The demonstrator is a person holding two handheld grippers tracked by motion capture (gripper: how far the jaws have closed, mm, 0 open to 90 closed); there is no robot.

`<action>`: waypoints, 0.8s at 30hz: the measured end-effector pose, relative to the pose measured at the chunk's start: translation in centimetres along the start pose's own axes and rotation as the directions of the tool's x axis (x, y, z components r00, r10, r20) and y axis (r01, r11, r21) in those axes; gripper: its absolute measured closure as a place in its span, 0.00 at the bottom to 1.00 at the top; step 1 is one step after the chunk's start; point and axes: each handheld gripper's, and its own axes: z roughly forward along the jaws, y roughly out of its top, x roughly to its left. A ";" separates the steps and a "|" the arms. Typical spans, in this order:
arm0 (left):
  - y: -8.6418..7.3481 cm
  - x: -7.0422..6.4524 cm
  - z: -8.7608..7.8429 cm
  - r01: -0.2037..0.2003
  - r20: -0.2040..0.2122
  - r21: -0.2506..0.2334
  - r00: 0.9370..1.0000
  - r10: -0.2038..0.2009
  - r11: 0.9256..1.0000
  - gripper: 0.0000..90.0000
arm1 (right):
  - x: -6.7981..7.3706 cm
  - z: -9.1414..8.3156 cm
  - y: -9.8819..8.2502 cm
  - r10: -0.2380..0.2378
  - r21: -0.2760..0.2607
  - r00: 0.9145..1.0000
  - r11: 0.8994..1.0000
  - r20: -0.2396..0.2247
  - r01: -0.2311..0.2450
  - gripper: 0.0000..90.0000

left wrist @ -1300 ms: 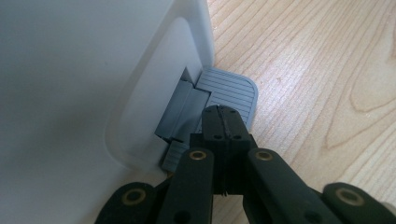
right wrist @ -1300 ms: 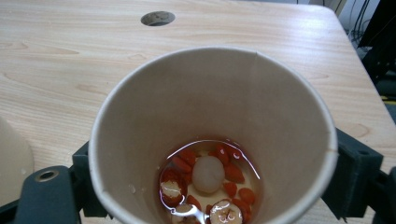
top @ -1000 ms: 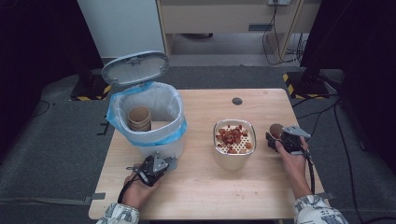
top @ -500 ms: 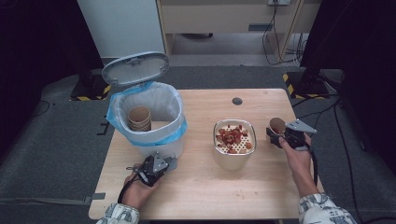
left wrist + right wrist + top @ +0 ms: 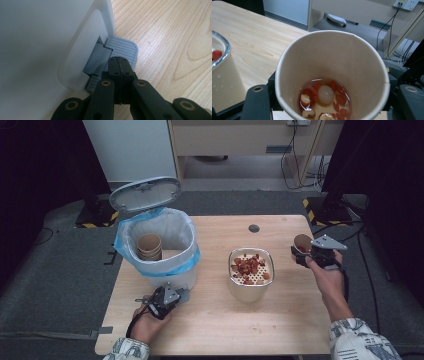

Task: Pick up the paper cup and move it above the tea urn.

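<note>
My right gripper point(image 5: 306, 254) is shut on a brown paper cup point(image 5: 301, 242), held upright above the table's right edge; its jaws have just been closing on the cup. The cup point(image 5: 332, 62) holds a little liquid with red and pale fruit pieces point(image 5: 324, 97). My left gripper point(image 5: 172, 296) is shut, and its joined tips point(image 5: 121, 62) lie on the grey foot pedal point(image 5: 125, 47) of the white pedal bin point(image 5: 167, 275). The bin's lid point(image 5: 145, 194) stands open.
The bin has a blue liner point(image 5: 125, 245) and stacked paper cups point(image 5: 149, 246) inside. A metal container with a perforated insert point(image 5: 251, 272), holding red fruit pieces, stands mid-table left of the cup. The wooden table point(image 5: 215, 330) has a dark round hole point(image 5: 254, 228) near its far edge.
The right hand has lifted the paper cup off the table and raised it. The left gripper has stayed at the bin's pedal, and the lid has stayed open.
</note>
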 end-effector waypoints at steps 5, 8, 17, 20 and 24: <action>0.0 0.0 0.0 0.000 0.000 -0.001 1.000 0.000 1.000 1.00 | -0.4 0.1 1.1 -0.046 0.005 0.999 0.999 0.003 0.046 0.35; 0.0 0.0 0.0 0.002 0.001 -0.001 1.000 -0.002 1.000 1.00 | -0.6 0.2 1.9 -0.068 0.002 0.998 0.998 0.003 0.068 0.35; 0.0 0.0 0.0 0.002 0.001 -0.001 1.000 -0.002 1.000 1.00 | -0.5 0.1 4.5 -0.129 -0.016 0.992 0.991 0.008 0.130 0.35; 0.0 0.0 0.0 0.001 0.001 -0.001 1.000 -0.001 1.000 1.00 | -0.5 0.1 5.2 -0.139 -0.022 0.990 0.990 0.011 0.139 0.35; 0.0 0.0 0.0 0.001 0.001 -0.001 1.000 -0.001 1.000 1.00 | -0.1 0.2 6.0 -0.154 -0.026 0.988 0.988 0.001 0.154 0.35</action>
